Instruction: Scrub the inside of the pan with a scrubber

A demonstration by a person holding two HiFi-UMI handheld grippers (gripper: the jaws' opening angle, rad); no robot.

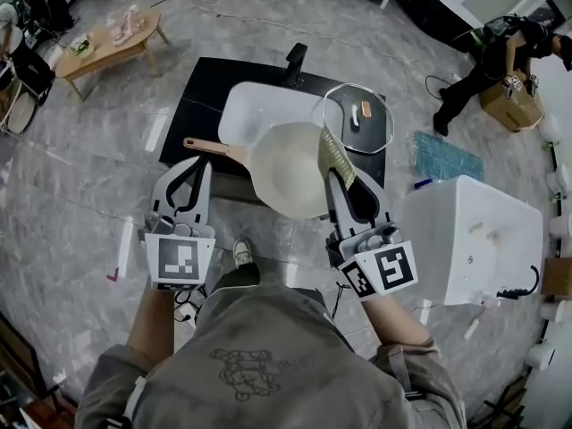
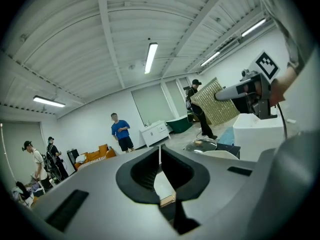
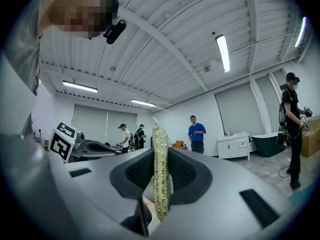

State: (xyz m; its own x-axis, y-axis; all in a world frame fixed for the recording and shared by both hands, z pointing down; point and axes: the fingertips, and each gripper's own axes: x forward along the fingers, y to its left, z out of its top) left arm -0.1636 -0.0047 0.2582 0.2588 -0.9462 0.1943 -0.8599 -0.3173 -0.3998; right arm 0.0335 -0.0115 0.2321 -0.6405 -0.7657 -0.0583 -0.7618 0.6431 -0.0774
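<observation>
Head view: left claw [image 1: 202, 163] clenched on pan [image 1: 286, 172] handle at 9 o'clock, pan raised over sink [image 1: 259, 105]; right claw [image 1: 332, 175] grasps scrubber [image 1: 332, 150] at 3 o'clock rim; scrubbing pressure could twist the pan loose.

The right tongs [image 3: 160, 153] clamp the upright glittery scrubber [image 3: 159, 184].

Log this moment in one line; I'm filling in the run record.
left gripper: shut on pan handle | right gripper: shut on scrubber | scrubber: at rim of pan
</observation>
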